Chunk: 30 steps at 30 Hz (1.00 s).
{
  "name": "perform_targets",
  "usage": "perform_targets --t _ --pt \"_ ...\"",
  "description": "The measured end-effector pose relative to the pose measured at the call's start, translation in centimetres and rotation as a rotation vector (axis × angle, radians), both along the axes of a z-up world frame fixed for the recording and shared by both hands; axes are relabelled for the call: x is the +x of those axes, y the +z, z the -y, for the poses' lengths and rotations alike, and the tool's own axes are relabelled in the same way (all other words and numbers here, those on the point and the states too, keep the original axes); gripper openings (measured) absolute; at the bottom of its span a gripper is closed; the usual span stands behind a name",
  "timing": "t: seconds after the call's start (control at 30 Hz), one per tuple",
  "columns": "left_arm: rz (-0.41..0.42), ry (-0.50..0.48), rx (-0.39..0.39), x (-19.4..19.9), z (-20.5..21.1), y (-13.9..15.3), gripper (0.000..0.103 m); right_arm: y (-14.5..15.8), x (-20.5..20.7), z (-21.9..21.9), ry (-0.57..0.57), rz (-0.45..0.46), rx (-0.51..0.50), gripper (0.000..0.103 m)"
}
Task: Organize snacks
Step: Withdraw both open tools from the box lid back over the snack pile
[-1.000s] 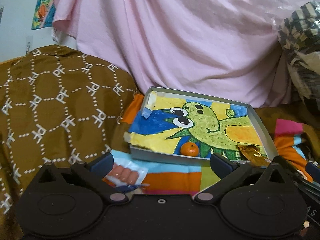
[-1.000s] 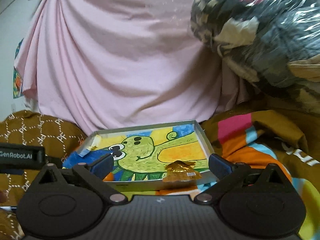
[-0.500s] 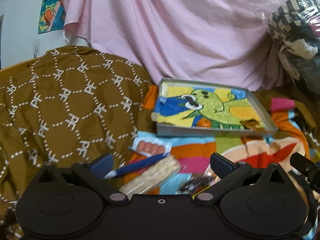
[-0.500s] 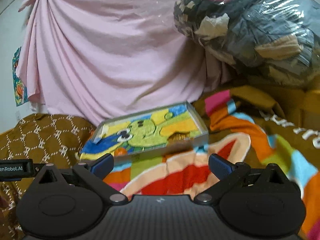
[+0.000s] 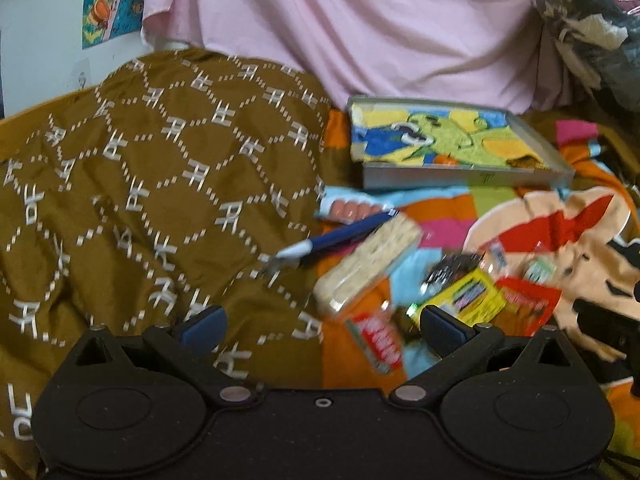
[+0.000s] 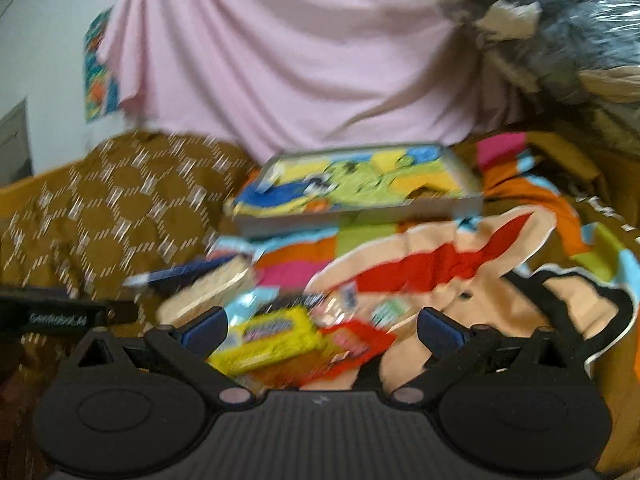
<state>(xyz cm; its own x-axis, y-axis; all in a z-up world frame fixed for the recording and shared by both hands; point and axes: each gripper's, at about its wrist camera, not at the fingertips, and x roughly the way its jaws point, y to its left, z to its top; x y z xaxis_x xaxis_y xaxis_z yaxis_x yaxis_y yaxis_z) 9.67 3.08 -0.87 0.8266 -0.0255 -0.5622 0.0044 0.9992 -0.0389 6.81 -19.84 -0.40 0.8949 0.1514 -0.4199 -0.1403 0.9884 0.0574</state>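
Observation:
A grey tray [image 5: 460, 179] [image 6: 352, 216] lined with a cartoon dinosaur picture lies at the back on the colourful blanket; a small orange [image 5: 447, 159] and a gold wrapper [image 5: 525, 162] rest inside. Loose snacks lie nearer: a pale rice bar [image 5: 368, 256], a yellow packet [image 5: 468, 297] [image 6: 266, 338], a red packet [image 5: 524, 306] [image 6: 352, 346], a red-labelled bar [image 5: 378, 340] and a sausage pack [image 5: 350, 209]. My left gripper [image 5: 322, 330] is open and empty over the pile's left edge. My right gripper [image 6: 322, 330] is open and empty above the yellow and red packets. The right wrist view is blurred.
A blue pen [image 5: 340, 238] lies across the rice bar. A brown patterned quilt [image 5: 160, 184] bulges on the left. Pink cloth [image 5: 360, 28] hangs behind the tray, and a plastic-wrapped bundle of clothes [image 6: 560, 32] sits at the upper right.
Both grippers have pulled back from the tray, which now looks smaller and farther. The pile of loose snacks and the pen have come into view close to the fingers.

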Motion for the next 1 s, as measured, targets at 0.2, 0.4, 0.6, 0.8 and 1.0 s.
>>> perform_targets --t 0.2,0.4,0.6,0.8,1.0 --pt "-0.047 0.011 -0.017 -0.2 -0.9 -1.6 0.102 -1.1 0.2 -2.1 0.069 -0.076 -0.07 0.103" --pt "-0.054 -0.022 0.008 0.3 -0.5 -2.0 0.102 -2.2 1.6 -2.4 0.069 -0.184 -0.072 0.103" --pt "-0.066 -0.053 0.036 1.6 0.1 -2.2 0.102 -3.0 2.6 -2.0 0.065 -0.249 -0.048 0.103" --pt "-0.084 -0.093 0.058 2.3 0.6 -2.4 0.102 -3.4 3.5 -1.8 0.078 -0.302 -0.024 0.103" --pt "-0.099 -0.153 0.074 3.4 1.3 -2.2 0.102 -3.8 4.6 -1.0 0.107 -0.37 0.04 0.103"
